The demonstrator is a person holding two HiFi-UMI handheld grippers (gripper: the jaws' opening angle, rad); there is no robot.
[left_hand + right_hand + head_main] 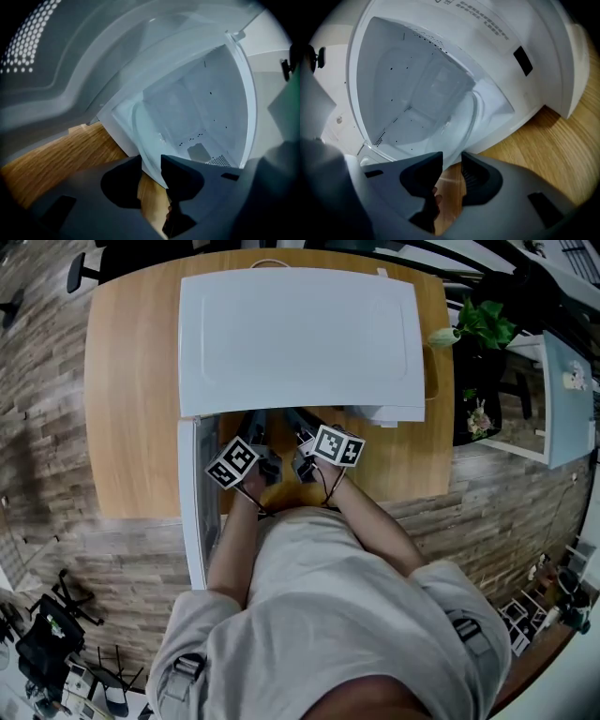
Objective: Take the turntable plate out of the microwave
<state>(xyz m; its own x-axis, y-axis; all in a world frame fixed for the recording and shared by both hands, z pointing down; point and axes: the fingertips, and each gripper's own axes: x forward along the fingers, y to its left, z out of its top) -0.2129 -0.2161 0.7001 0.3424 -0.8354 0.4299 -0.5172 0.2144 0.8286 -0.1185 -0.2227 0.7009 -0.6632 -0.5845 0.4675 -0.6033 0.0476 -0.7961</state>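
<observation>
Inspector: Grey shirt [337,615] and two forearms filled the near field of the head view. What lay at the jaws?

Assessor: Left gripper [151,165] had its jaws moderately apart. The near rim of the glass turntable plate [144,140] ran down into the gap between the tips. Neither pad was seen pressing on the glass, and wood grain showed through the rest of the gap.

Inspector: And the other side?

Assessor: Right gripper [451,161] stood likewise, jaws parted. The plate's rim curved down to the tips, with no pad seen bearing on it. The plate lay low in the mouth of the white microwave [300,334], its far part inside the cavity and its near edge at the front sill.

Inspector: Edges and room?

Assessor: A strip of wooden table [131,418] ran before the sill and was broader to the right of the right gripper. The door [192,521] hung open on the left, just beside the left gripper, and reached out past the table's front edge. Both grippers sat close together, side by side, at the cavity mouth. A potted plant [483,324] stood beyond the table's right edge, well apart.
</observation>
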